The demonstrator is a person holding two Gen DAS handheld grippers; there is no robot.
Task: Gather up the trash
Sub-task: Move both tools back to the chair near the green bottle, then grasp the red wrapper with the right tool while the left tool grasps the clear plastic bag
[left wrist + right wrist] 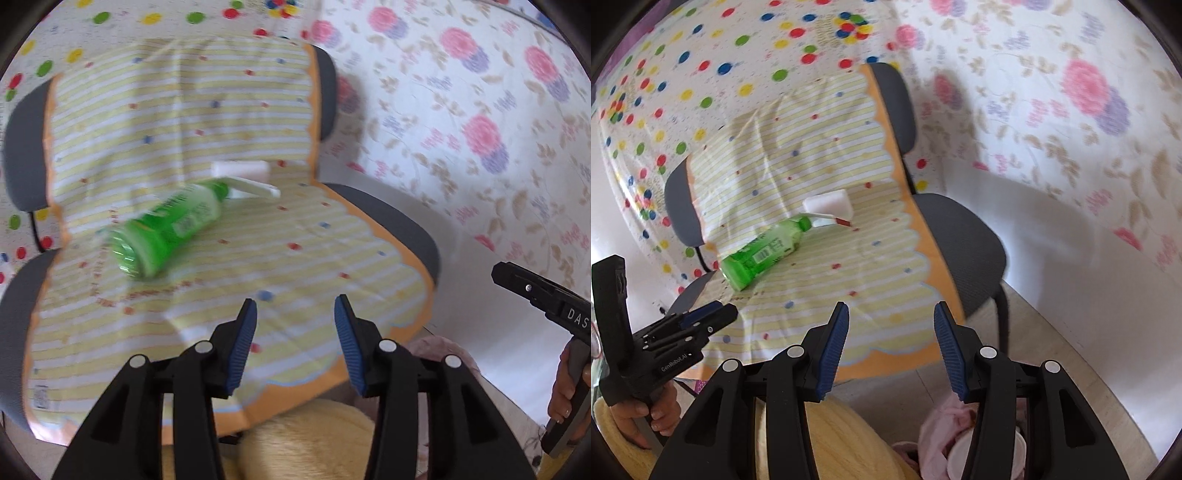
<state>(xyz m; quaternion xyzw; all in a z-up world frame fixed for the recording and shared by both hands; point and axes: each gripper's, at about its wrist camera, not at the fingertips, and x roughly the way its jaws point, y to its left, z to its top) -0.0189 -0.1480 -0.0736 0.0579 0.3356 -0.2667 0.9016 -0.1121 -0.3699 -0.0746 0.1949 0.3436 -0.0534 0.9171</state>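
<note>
Green bottle (pixel 168 229) – on chair (pixel 391 225)

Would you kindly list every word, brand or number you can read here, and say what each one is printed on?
"GenRobot.AI": on the body of the left gripper, seen from the right wrist.
"DAS", cut off by the picture's edge: on the right gripper, seen from the left wrist.
Green bottle: label and barcode too blurred to read.
Striped cloth: corner tag too small to read.

A grey chair (pixel 964 251) carries a striped cloth (pixel 827 280) (yellow and white); on it lie a green bottle (pixel 762 253), a white block (pixel 829 205) and a white stick (pixel 829 220).
</note>
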